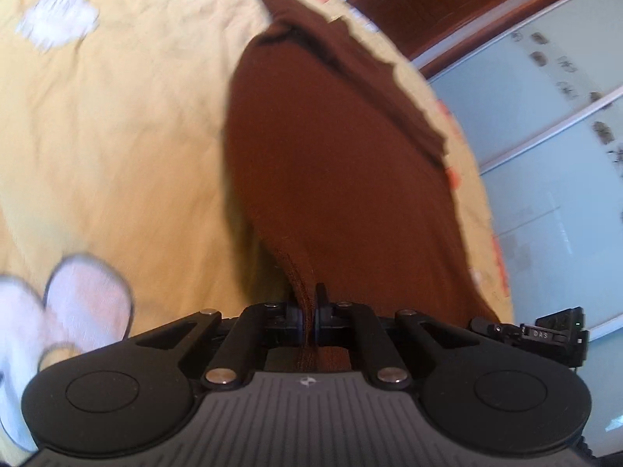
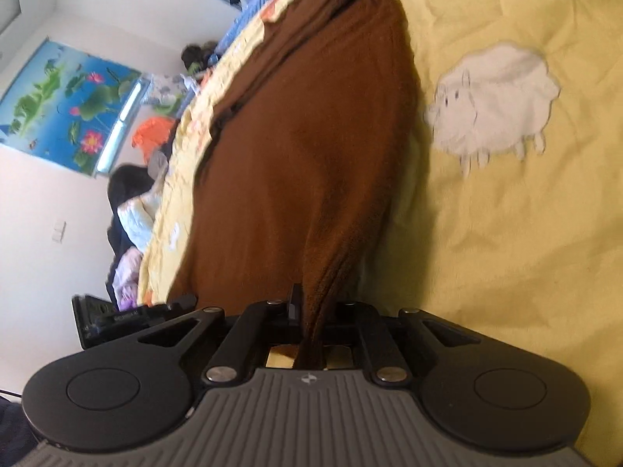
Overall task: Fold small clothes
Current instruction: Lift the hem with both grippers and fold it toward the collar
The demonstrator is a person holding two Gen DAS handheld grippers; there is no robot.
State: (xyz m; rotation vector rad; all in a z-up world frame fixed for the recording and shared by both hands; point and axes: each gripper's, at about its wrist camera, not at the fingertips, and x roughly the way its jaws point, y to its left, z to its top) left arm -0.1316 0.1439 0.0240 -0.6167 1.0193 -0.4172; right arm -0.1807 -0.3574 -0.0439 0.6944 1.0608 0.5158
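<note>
The brown garment (image 1: 323, 163) is lying stretched on the yellow bedsheet (image 1: 117, 136), its long axis running from the fingers away toward 12 o'clock in both views. The left gripper (image 1: 310, 317) is pinching one bunched near edge between pressed-together fingers; the right gripper (image 2: 311, 319) is pinching another gathered edge the same way. The garment (image 2: 296, 148) is narrowing toward its far end (folds are showing there). In the left view the bed edge is running close along the cloth at 2 o'clock; open sheet is spreading toward 9 o'clock. In the right view a printed sheep (image 2: 494, 105) is sitting at 2 o'clock on open sheet (image 2: 525, 253).
</note>
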